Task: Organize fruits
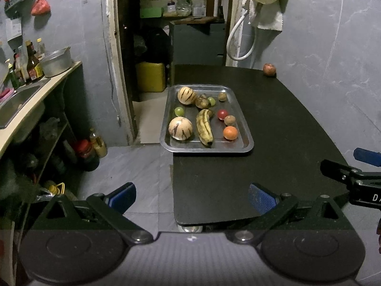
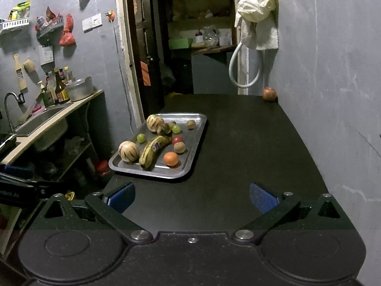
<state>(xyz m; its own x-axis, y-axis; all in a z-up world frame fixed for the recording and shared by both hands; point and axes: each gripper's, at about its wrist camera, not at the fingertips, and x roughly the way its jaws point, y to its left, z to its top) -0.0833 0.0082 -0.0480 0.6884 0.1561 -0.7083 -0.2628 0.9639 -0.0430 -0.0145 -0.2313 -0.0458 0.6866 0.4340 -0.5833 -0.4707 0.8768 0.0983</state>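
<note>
Two tongs, both spread wide and holding nothing: left gripper [image 1: 191, 197] low at the table's near edge, right gripper [image 2: 192, 196] alongside. Going left to right ahead of them: the steel tray [image 2: 193, 160] overhangs the table's left edge, loaded with striped melons, a banana [image 2: 152, 151] and an orange [image 2: 170, 158]. Far right by the wall sits a lone pomegranate [image 2: 269, 94]. Risk I see: bump that tray and it tips off, and round fruit rolls easily.

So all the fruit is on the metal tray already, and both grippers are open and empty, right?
Not all: one reddish fruit sits off the metal tray, alone in the table's far corner by the wall, as the right wrist view shows. Both the left gripper and right gripper are open and empty.
</note>
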